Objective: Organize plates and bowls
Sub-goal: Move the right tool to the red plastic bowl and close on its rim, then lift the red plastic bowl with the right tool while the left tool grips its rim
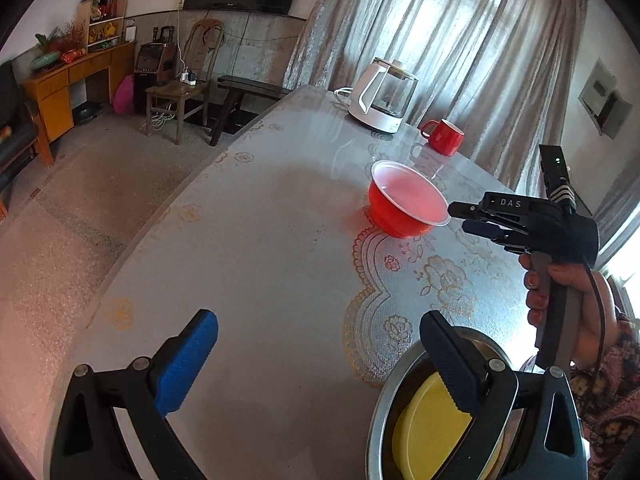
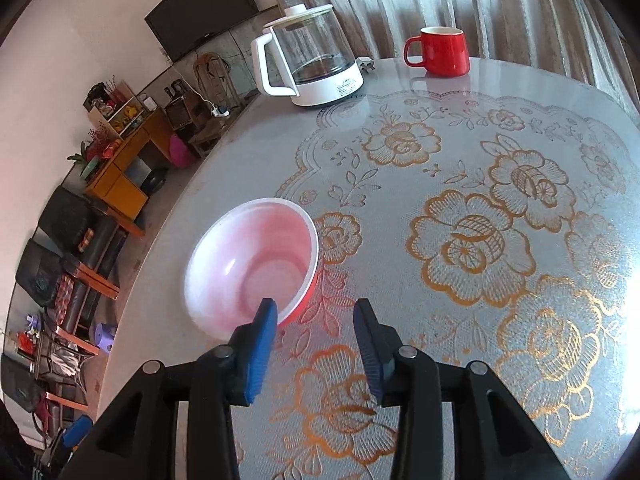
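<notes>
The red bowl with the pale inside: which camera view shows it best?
The right wrist view shows the red bowl best: it is large, seen from above, with the whole rim and inside visible. Only one fingertip of the right gripper overlaps its near rim. The left wrist view shows it smaller, from the side, beside that gripper.

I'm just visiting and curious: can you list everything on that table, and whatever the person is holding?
plastic bowl: one, red outside, whitish inside, left part of table.
metal bowl: one, silver, table's near edge.
yellow plate: one, inside metal bowl.
glass kettle: one, clear with white base, far edge.
mug: one, red, beside kettle.
tablecloth: one, grey with gold flowers.
left gripper: black, blue pads, open wide.
right gripper: black, blue pads, open beside the plastic bowl.
</notes>
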`<state>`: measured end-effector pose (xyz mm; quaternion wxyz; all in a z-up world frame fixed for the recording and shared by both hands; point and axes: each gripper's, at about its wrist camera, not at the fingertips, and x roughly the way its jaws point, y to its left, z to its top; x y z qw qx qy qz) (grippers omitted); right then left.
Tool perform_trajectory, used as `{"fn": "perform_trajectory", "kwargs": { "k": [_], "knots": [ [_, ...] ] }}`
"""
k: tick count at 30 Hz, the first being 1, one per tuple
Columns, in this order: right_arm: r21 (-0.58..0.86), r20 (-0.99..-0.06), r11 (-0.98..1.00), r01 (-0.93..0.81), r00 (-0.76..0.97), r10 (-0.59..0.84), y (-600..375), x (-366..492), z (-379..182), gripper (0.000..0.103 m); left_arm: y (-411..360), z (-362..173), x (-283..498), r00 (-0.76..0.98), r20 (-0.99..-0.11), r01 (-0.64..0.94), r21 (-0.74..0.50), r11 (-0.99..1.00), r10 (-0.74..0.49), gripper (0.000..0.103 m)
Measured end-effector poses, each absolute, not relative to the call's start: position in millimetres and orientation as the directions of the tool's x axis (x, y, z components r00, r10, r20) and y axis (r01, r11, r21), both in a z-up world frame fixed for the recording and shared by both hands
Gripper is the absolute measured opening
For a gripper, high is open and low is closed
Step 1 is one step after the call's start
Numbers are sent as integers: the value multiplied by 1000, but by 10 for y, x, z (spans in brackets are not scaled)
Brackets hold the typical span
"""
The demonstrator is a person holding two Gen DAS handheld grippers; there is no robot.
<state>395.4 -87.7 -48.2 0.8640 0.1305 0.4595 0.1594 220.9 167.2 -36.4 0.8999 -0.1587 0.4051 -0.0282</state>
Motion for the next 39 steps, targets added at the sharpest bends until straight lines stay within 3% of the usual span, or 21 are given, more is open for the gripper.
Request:
{"fn": "perform_trajectory", "kwargs": {
  "k": [8, 10, 18, 29, 32, 34, 36, 39],
  "knots": [
    [428, -760, 894, -133, 482, 436, -744, 4254, -687, 39, 1649, -416, 2442, 653, -728, -65, -329, 942, -209, 102],
    [426, -765, 893, -146, 468, 442, -696, 4274, -727, 26, 1637, -405, 2519, 649, -730, -59, -332, 941, -217, 102],
    [435, -766, 883, -177, 444, 466, -673, 4161, -772, 10, 1546, -306, 2907, 646, -712, -5, -364, 931, -275, 100],
    [415, -783, 887, -201, 418, 461, -675, 4038, -816, 10, 1248, -352, 3458, 613, -721, 52, -370, 928, -322, 95],
    [414, -784, 887, -206, 414, 462, -685, 4074, -816, 10, 1182, -434, 3590, 593, -740, 62, -353, 933, -319, 73],
    [417, -783, 885, -206, 414, 465, -688, 4069, -818, 10, 1152, -499, 3652, 564, -757, 63, -359, 931, -330, 50],
    [419, -783, 885, -203, 413, 465, -709, 4076, -831, 11, 1147, -531, 3686, 550, -755, 63, -388, 920, -356, 35],
    [419, -784, 885, -202, 412, 465, -722, 4054, -840, 11, 1112, -543, 3680, 539, -765, 72, -376, 924, -353, 25]
  ]
}}
